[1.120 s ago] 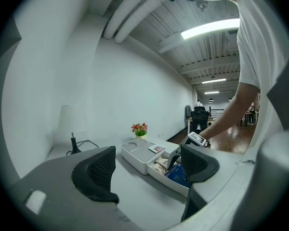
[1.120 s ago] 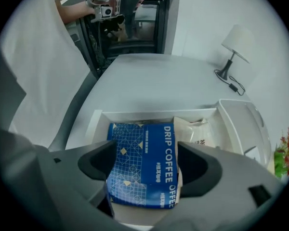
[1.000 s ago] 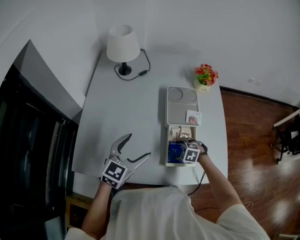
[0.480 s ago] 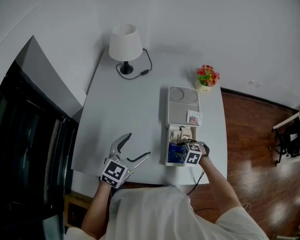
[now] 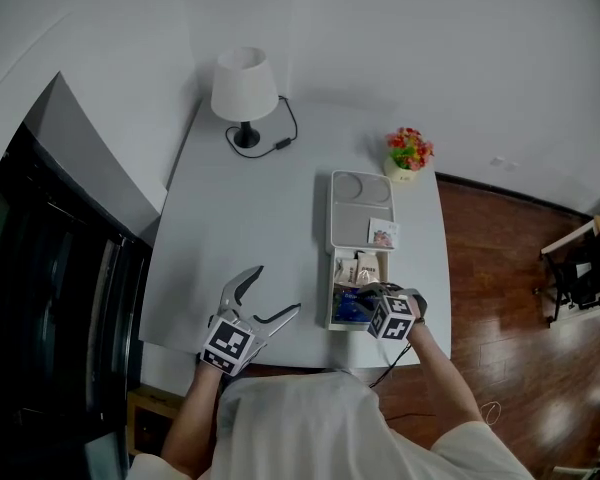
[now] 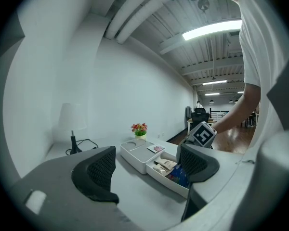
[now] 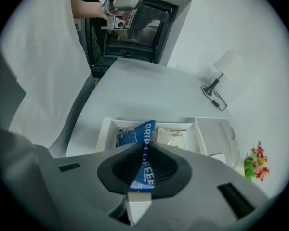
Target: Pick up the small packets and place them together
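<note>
Table (image 5: 250, 228) | lamp (image 5: 244, 88) at back | flowers (image 5: 410, 150) beside tray (image 5: 355, 224) | packets (image 5: 364, 267) inside

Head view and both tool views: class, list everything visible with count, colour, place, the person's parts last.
Table: one, grey, underneath.
Lamp: one, white shade, far left.
Flowers: one pot, red-yellow, far right.
Tray: one, white, right of centre.
Small packet: one, pale, on tray.
Box: one, white, beside tray.
Beige packets: several, inside box.
Blue packet: at least one, between right tool's pads.
Left tool: one, grey, open, empty.
Right tool: one, grey, over box, jaws just closed on blue packet.
</note>
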Tool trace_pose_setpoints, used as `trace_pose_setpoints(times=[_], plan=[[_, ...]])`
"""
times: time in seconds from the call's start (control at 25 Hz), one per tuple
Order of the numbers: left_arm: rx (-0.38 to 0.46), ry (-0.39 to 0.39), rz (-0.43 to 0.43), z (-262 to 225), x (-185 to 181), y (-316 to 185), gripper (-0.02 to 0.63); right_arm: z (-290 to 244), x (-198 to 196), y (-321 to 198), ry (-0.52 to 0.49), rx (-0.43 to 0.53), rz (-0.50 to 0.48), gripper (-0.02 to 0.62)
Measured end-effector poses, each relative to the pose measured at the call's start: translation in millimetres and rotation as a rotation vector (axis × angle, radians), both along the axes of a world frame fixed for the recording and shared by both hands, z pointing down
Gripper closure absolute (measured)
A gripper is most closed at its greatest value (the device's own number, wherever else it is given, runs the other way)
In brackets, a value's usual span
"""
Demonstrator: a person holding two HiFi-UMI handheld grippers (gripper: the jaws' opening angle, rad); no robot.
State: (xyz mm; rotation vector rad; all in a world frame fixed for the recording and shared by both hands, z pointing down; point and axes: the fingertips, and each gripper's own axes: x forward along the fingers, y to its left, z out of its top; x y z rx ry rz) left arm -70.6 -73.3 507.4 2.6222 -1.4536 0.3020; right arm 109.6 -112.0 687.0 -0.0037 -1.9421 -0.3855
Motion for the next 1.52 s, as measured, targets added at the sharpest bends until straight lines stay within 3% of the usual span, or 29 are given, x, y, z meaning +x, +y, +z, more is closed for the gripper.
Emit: trace_pose_setpoints(times=[0.4, 0.84, 1.0, 1.24, 1.52], plan=[[-0.004, 0.001, 0.018, 1.6, 8.2, -4.7, 0.179, -67.5, 0.3, -15.3, -0.091, 0.067, -0.012, 0.551], [-0.009, -0.005, 0.009, -1.7, 3.8, -14.5, 0.179, -106.4, -32.9, -104.8, -0.166, 0.032, -0.009, 0.551], [-0.019, -0.011, -0.004, 0.5, -1.9, -19.5, 0.179, -98.7, -52.7, -142.0, -0.154, -0.022, -0.030, 0.551], [-0.028, -0.004, -0.030, 1.1, -6.0, -24.9, 0.179, -64.1, -71.6, -182.4, -0.058, -0.092, -0.022, 0.551], [-0.034, -0.023, -0.056, -0.6, -15.1, -28.0, 0.179, -26.6, -74.2, -232.8, -0.017, -0.040, 0.081, 0.522]])
